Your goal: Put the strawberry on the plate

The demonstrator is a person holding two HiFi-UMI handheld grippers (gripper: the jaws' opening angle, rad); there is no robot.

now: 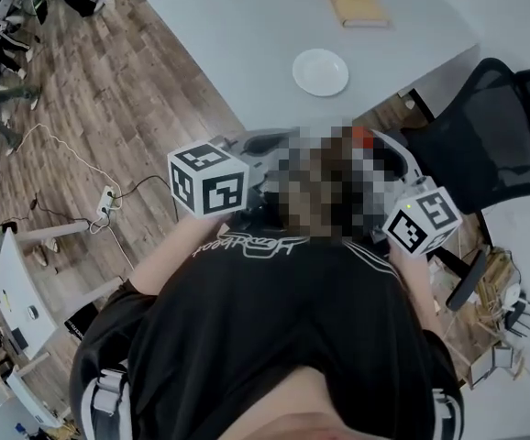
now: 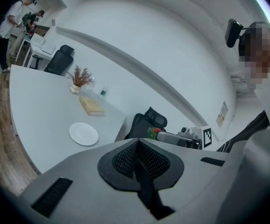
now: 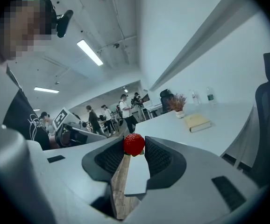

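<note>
The red strawberry sits pinched at the tips of my right gripper, which is shut on it. From the left gripper view the strawberry shows at the end of the right gripper, off the table's near corner. In the head view the strawberry is a red spot short of the table edge. The white plate lies empty on the white table, ahead of both grippers; it also shows as the plate. My left gripper has its pads together and holds nothing.
A tan book lies beyond the plate, and a vase of dried flowers stands further back. A black office chair stands at the table's right corner. A power strip and cables lie on the wood floor. People stand far behind.
</note>
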